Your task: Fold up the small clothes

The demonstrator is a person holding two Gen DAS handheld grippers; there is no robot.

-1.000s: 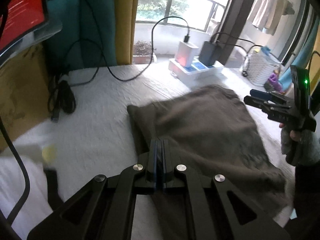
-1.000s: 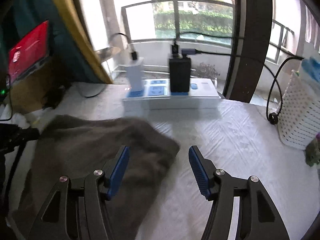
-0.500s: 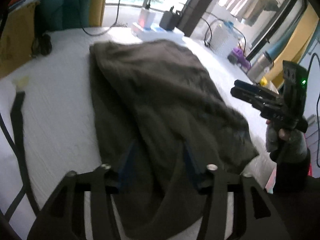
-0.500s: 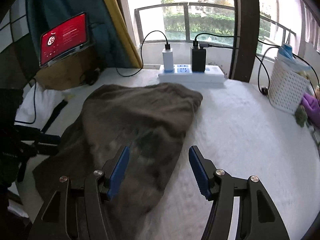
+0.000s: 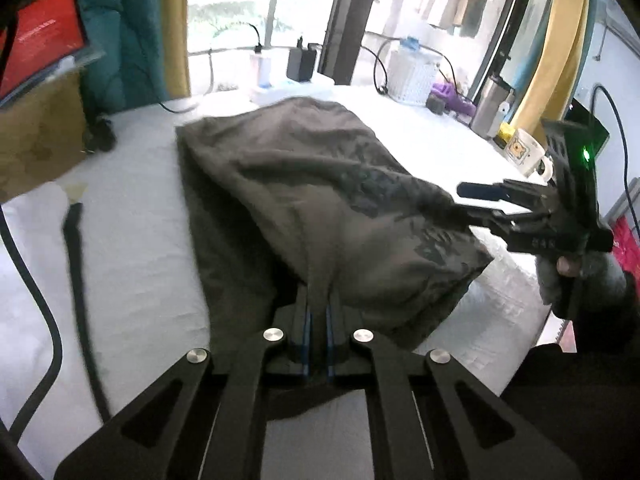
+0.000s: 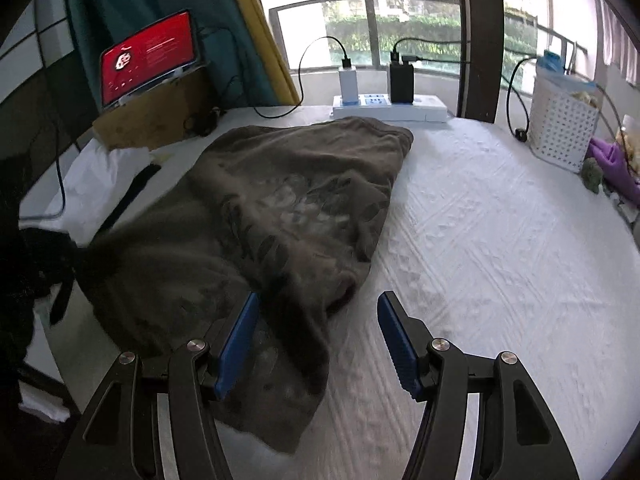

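hidden: garment (image 5: 304, 200) fold inside left claw (image 5: 316, 320) | cut off: tablet (image 5: 38, 48) | blurred: cable (image 5: 80, 280)

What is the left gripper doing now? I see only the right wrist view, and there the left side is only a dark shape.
Observer: The left gripper is shut on the near edge of the brown garment. The cloth runs up in a ridge into its jaws.
Operator: Is there anything close to my right hand that I could hit?
Observer: Yes. In the left wrist view a white mug stands just behind the right gripper, at the edge of the white cover. A metal flask stands farther back.
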